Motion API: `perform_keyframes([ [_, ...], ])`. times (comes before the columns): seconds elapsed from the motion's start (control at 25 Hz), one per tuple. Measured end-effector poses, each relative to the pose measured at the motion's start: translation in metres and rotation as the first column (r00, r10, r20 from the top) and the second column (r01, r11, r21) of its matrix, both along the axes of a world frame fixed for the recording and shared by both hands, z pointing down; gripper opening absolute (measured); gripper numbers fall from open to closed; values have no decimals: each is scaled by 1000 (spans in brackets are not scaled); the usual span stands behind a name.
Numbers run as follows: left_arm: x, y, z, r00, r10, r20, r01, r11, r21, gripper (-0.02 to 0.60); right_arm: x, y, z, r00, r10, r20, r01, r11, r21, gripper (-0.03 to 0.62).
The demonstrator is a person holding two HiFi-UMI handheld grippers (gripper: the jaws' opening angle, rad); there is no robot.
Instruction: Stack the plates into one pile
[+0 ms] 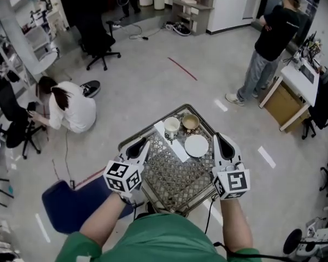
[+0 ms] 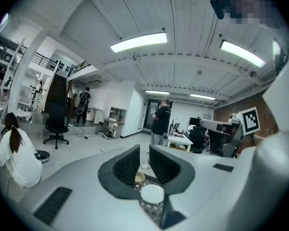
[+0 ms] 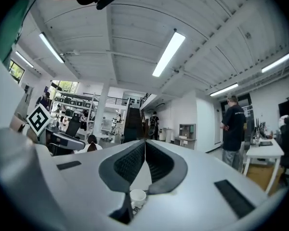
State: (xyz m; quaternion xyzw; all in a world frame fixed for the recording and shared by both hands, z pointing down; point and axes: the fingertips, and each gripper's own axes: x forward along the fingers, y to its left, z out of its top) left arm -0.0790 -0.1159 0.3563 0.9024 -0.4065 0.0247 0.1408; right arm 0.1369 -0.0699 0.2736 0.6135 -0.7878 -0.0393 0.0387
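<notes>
Table: one plate, one cup, one bowl; left gripper apart, right gripper together.

The table top is bumpy metal mesh. The plate at its 1 o'clock looks smooth and shiny. The left gripper is matt grey plastic.

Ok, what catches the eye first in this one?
The left gripper and right gripper hover empty over a small mesh table. At the table's far end sit a white plate, a cup and a brown bowl, side by side. Beyond, a crouching person is on the floor at left and a standing person at upper right.
</notes>
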Motion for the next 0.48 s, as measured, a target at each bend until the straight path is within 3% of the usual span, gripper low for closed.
perform_keyframes([
  [0.2, 8, 2, -42, 998, 28, -55, -24, 997, 78, 72, 1, 27, -32, 997, 46, -65, -40, 995, 86, 26],
  [0.48, 26, 25, -65, 992, 95, -88, -84, 989, 119, 72, 18, 56, -55, 984, 127, -123, -112, 986, 125, 26],
])
